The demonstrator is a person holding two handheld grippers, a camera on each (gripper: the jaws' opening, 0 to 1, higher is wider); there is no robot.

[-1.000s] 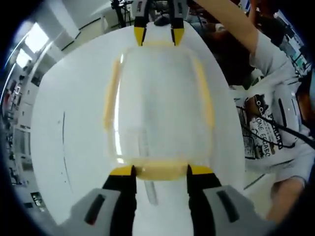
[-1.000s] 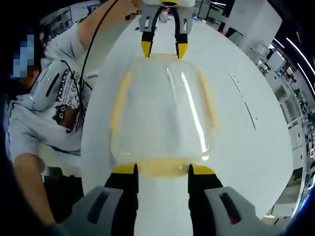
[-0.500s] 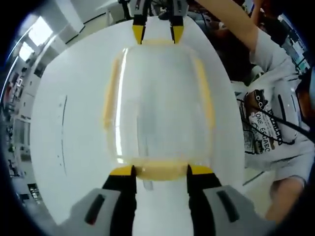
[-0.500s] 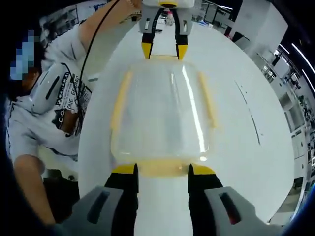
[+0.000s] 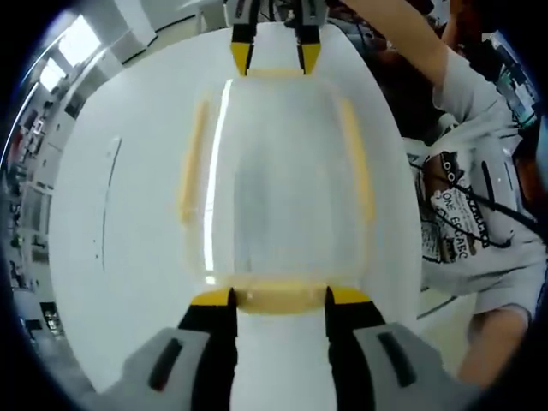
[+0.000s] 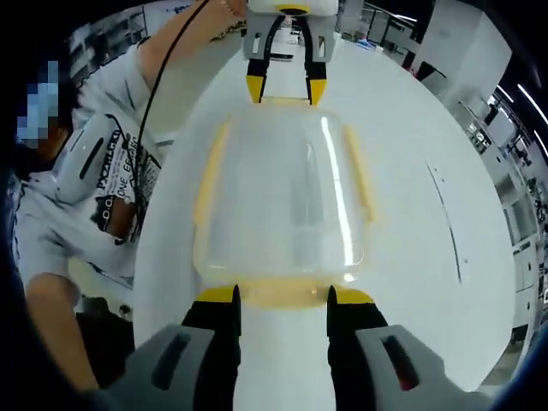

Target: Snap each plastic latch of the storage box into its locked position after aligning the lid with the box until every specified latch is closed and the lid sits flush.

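Both tools (image 5: 281, 298) open, astride box (image 5: 274, 180) latches.

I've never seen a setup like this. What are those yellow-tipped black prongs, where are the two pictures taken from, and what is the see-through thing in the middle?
There is no robot here: a person holds a hand tool with a two-pronged claw in each hand, and a small camera rides on each tool. So the left gripper view looks out along the left claw, and the right gripper view along the right claw.

Between them, on a white table, sits a clear plastic storage box with its lid on and yellow latches along its edges. The two claws face each other from opposite ends of the box; each stands open, with its yellow tips at an end latch. Each camera also catches the other claw at the far end.
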